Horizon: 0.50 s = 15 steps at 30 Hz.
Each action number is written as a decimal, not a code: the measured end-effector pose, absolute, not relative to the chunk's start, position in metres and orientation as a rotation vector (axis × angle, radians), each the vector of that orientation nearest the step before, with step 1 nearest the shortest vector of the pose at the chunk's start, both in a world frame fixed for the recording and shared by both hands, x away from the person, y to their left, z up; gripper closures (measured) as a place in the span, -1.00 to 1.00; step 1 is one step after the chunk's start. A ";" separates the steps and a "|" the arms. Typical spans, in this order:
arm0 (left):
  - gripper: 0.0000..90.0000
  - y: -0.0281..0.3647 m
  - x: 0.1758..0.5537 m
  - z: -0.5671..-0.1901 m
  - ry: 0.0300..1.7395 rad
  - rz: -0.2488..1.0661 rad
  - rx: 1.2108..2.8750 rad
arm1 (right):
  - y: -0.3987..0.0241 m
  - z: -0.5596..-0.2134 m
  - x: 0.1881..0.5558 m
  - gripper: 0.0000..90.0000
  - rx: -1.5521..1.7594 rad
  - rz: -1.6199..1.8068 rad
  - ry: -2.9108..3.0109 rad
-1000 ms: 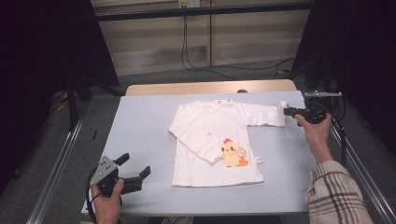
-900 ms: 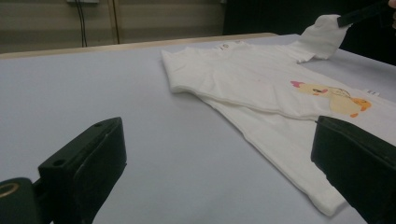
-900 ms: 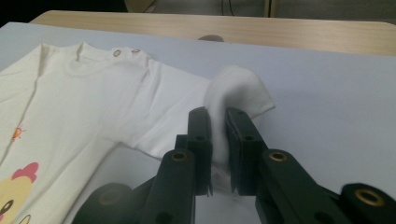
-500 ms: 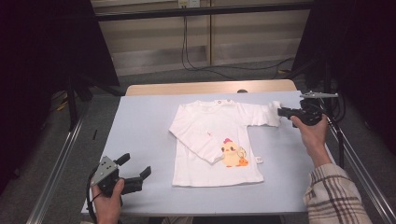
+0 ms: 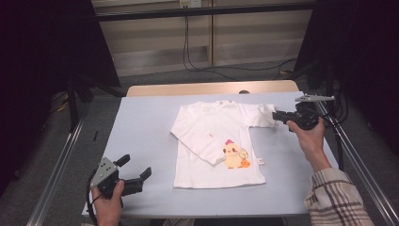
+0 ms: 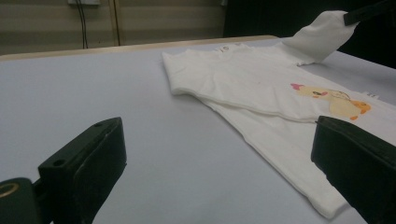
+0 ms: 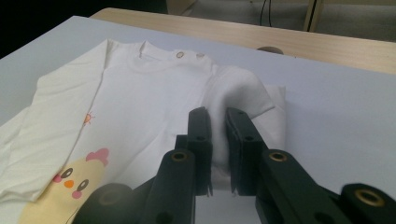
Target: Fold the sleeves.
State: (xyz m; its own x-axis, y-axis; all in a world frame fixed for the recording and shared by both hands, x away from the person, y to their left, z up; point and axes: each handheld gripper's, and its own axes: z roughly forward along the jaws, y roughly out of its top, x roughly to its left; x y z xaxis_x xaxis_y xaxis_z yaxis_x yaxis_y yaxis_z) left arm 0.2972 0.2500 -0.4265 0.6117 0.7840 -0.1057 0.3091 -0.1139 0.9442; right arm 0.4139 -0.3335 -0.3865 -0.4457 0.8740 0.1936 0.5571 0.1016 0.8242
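Soft, even overhead light falls on the pale blue table (image 5: pixel 141 122), with only faint shadows. The surroundings at nine and three o'clock sink into near-black. All views look slightly soft and grainy. Near jaws at six o'clock in the gripper views blur.

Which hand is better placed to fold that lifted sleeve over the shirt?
Right. The right gripper is shut on the sleeve and holds it off the table. The left gripper sits open at the near-left edge, away from the shirt.
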 end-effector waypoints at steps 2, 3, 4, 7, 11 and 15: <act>-0.93 0.250 0.297 -0.426 0.907 0.516 1.696 | -0.331 -0.386 0.413 0.80 1.413 1.284 2.043; -0.93 0.250 0.297 -0.426 0.907 0.517 1.695 | -0.330 -0.386 0.413 0.80 1.408 1.294 2.045; -0.93 0.250 0.297 -0.426 0.907 0.516 1.695 | -0.329 -0.386 0.413 0.80 1.404 1.299 2.048; -0.93 0.250 0.297 -0.426 0.903 0.516 1.691 | -0.324 -0.385 0.411 0.80 1.410 1.320 2.054; -0.93 0.250 0.297 -0.426 0.904 0.514 1.690 | -0.312 -0.382 0.409 0.80 1.377 1.322 2.081; -0.93 0.250 0.297 -0.426 0.894 0.524 1.689 | -0.304 -0.382 0.409 0.80 1.351 1.312 2.106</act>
State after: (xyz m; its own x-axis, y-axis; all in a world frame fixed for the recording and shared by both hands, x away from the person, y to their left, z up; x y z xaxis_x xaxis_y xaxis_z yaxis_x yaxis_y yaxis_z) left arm 0.2966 0.2498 -0.4257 0.6171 0.7807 -0.0982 0.2961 -0.1148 0.9482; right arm 0.4090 -0.3042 -0.3822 -0.5045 0.8397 0.2008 0.5506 0.1338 0.8239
